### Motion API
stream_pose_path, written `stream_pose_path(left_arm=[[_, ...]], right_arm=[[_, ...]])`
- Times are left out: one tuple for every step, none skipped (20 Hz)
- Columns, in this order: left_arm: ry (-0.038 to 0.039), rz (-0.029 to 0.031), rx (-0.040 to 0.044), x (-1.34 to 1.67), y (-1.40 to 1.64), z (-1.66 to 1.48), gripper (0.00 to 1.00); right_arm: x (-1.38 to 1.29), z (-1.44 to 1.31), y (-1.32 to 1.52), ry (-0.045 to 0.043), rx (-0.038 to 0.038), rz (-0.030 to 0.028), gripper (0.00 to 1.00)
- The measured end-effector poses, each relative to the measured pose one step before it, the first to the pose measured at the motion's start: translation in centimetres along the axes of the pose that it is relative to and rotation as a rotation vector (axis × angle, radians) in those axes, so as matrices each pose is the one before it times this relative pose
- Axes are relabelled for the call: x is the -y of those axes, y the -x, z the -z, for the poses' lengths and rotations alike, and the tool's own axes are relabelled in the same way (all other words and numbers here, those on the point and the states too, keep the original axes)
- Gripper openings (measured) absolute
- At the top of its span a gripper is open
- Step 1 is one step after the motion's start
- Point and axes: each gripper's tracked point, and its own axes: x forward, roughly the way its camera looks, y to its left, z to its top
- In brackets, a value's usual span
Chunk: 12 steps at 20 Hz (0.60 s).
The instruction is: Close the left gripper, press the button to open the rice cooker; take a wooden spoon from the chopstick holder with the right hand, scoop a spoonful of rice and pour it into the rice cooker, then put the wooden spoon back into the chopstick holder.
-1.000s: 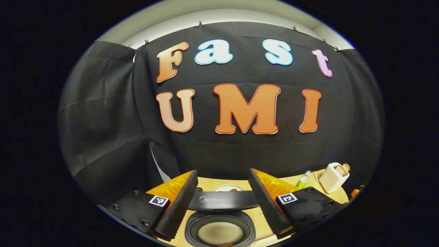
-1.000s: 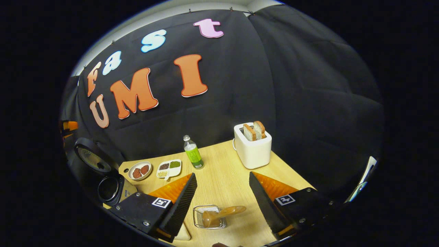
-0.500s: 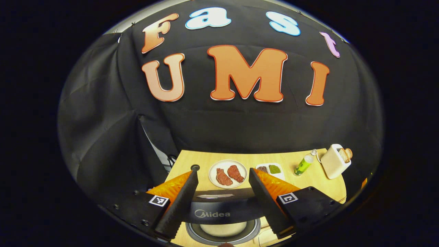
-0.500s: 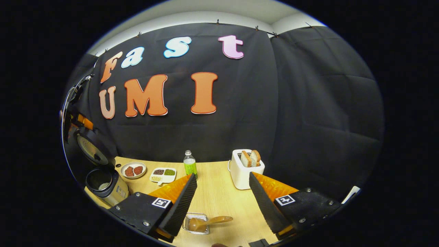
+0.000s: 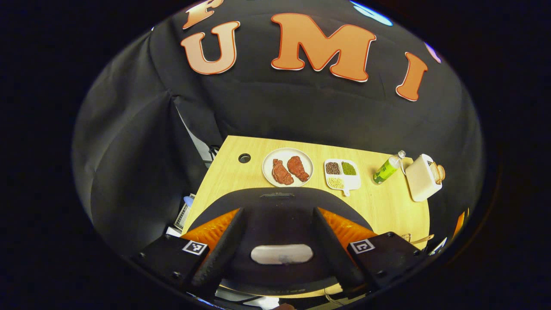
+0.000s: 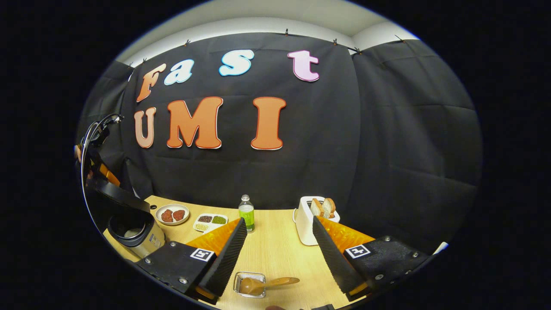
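Rice cooker (image 6: 133, 230) lid half-down | left gripper (image 5: 279, 241) spread above | right gripper (image 6: 279, 249) spread over wooden spoon (image 6: 264, 284)

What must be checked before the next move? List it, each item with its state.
1. Wooden spoon in the chopstick holder: ok, its bowl lies inside.
2. Right claw open and empty: ok.
3. Left claw open, over the lid: ok.
4. Left claw touching the lid: cannot tell.
5. Rice cooker shut: not ok; in the right gripper view the lid hangs tilted above the open pot.
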Motion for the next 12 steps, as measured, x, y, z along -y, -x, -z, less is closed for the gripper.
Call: stream_pose_path(left_arm=[[-0.00073, 0.00271, -0.02174, 0.217, -0.068, 0.879, 0.99], [0.00701, 0.00359, -0.03409, 0.13, -0.371, 1.089, 0.99], [0.00821, 0.0001, -0.0387, -0.01, -0.013, 1.234, 0.98], [0.00496, 0.00493, -0.04955, 0.002, -0.137, 1.673, 0.99], [0.00274, -0.00121, -0.04471, -0.052, -0.447, 1.433, 0.99], [-0.004, -0.00243, -0.05853, -0.019, -0.598, 1.554, 0.99], [0.0006, -0.00712, -0.03457, -0.081, -0.562, 1.047, 0.99], [0.00212, -0.01273, -0.05154, -1.295, -0.674, 0.855, 0.99], [0.00591, -0.01022, -0.03187, 0.126, -0.719, 1.213, 0.99], [0.01767, -0.0064, -0.03094, 0.424, -0.245, 0.645, 0.99], [0.00555, -0.0031, 0.03061, 0.023, -0.058, -0.76, 1.0], [-0.00475, 0.00011, -0.0321, -0.022, -0.271, 0.562, 1.0]], right_arm=[[-0.184, -0.044, -0.015, 0.00903, 0.00127, -0.00431, 0.95], [-0.377, -0.051, -0.022, 0.00819, 0.00291, -0.00657, 0.95], [-0.353, -0.162, -0.038, 0.00613, 0.00362, -0.00724, 0.95], [-0.442, -0.077, -0.032, 0.00263, -0.00031, -0.01148, 0.95], [-0.5, 0.055, -0.016, 0.002, -0.00065, -0.00906, 0.95], [-0.328, -0.06, -0.008, 0.0037, -0.00045, -0.01017, 0.95], [-0.433, -0.068, 0.031, 0.00575, 0.00184, -0.00833, 0.95], [-0.376, -0.202, -0.046, 0.00664, 0.00631, -0.00893, 0.95], [-0.466, -0.207, 0.031, 0.00843, 0.00625, -0.00846, 0.95], [-0.2, -0.1, 0.041, 0.01056, 0.00478, -0.00594, 0.95], [-0.323, -0.178, 0.009, 0.00866, 0.00533, -0.00677, 0.95], [-0.349, -0.218, 0.047, 0.00601, 0.00347, -0.00719, 0.95]])
